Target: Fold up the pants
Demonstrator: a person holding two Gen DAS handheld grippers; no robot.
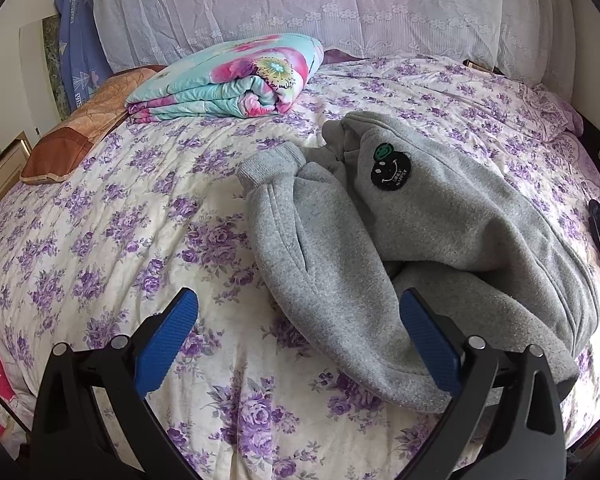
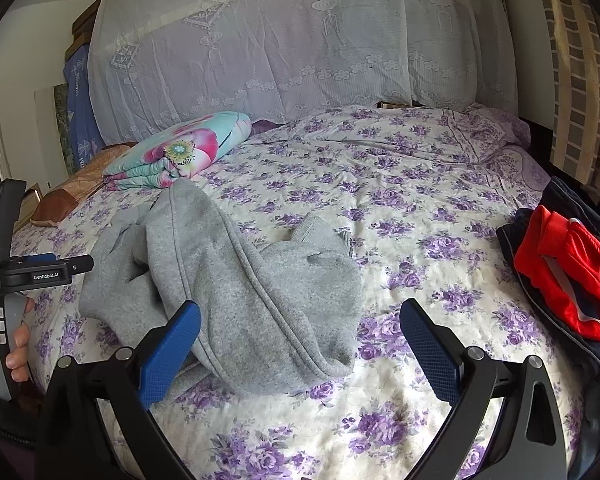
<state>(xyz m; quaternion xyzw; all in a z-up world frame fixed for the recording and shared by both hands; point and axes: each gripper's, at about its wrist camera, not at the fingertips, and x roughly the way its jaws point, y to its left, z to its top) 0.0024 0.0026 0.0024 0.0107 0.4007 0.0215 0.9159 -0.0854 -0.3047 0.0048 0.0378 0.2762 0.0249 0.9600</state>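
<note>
Lying crumpled at frame centre on purple-flowered white quilted bedspread (image 1: 112, 216): grey fleece sweatpants (image 1: 420, 232), legs bunched over each other, ribbed cuff pointing to upper left, round black smiley patch (image 1: 390, 172) facing up. Hovering low in frame, left gripper (image 1: 298, 338), blue-padded jaws spread wide, gripping nothing, right pad overlapping pants' near edge. Hovering likewise, right gripper (image 2: 300, 340), jaws gaping, empty, pants (image 2: 236, 280) lying left of centre. Sitting at upper left: folded turquoise-and-pink floral blanket (image 1: 228, 80). Resting at right edge: red-and-navy garment (image 2: 568, 280).
</note>
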